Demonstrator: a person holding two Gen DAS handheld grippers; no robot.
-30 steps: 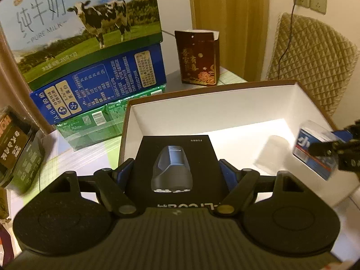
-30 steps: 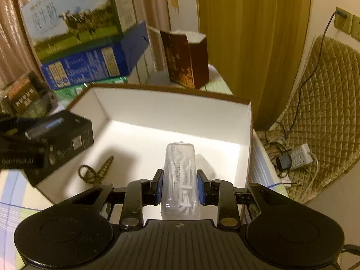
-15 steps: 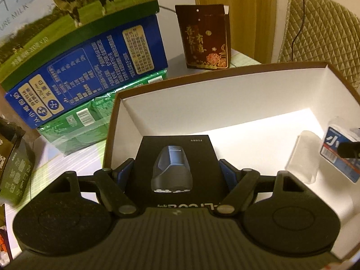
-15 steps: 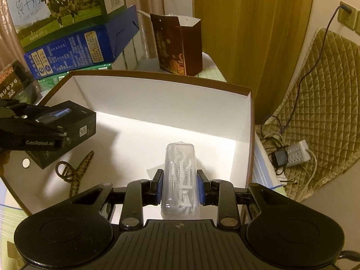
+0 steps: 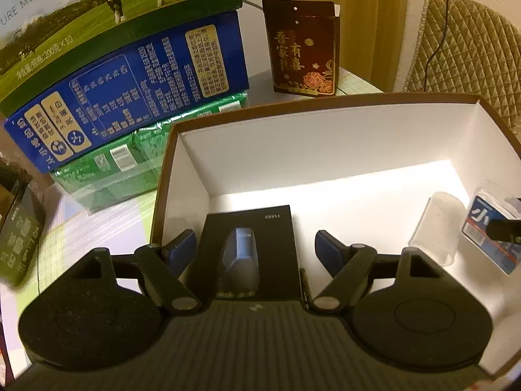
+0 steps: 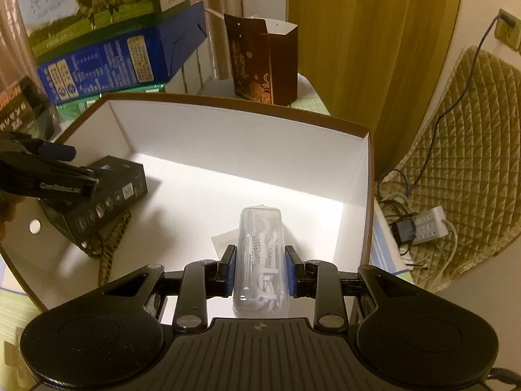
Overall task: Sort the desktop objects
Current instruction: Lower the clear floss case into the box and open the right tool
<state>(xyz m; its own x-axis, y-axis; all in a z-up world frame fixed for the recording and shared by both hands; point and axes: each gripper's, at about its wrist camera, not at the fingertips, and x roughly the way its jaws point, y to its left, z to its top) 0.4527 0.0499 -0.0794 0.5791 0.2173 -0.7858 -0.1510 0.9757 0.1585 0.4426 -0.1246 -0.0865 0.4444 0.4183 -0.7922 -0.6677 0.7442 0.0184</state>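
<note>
An open cardboard box (image 5: 325,106) with a brown rim and white inside fills both views. A black shaver box (image 5: 250,244) lies on its floor at the left, partly on a brown patterned hair clip (image 6: 110,244). My left gripper (image 5: 255,239) stands open just above the shaver box (image 6: 107,192), and white floor shows between the box and the right pad. My right gripper (image 6: 260,251) is shut on a clear plastic case (image 6: 260,254) of white earphones, low over the floor near the right wall. In the left wrist view that case (image 5: 485,231) shows a blue label.
Stacked milk cartons (image 5: 114,75) and green packs (image 5: 130,163) stand behind the box's left side. A dark red gift bag (image 5: 304,49) stands behind its far wall. A dark carton (image 5: 16,228) sits left. Off the table's right side are a quilted cushion (image 6: 472,123) and a power strip (image 6: 429,224).
Both grippers sank further into the cardboard box. The black shaver box left the left gripper's pads and settled onto the floor and hair clip. The right gripper kept its hold on the clear case.
</note>
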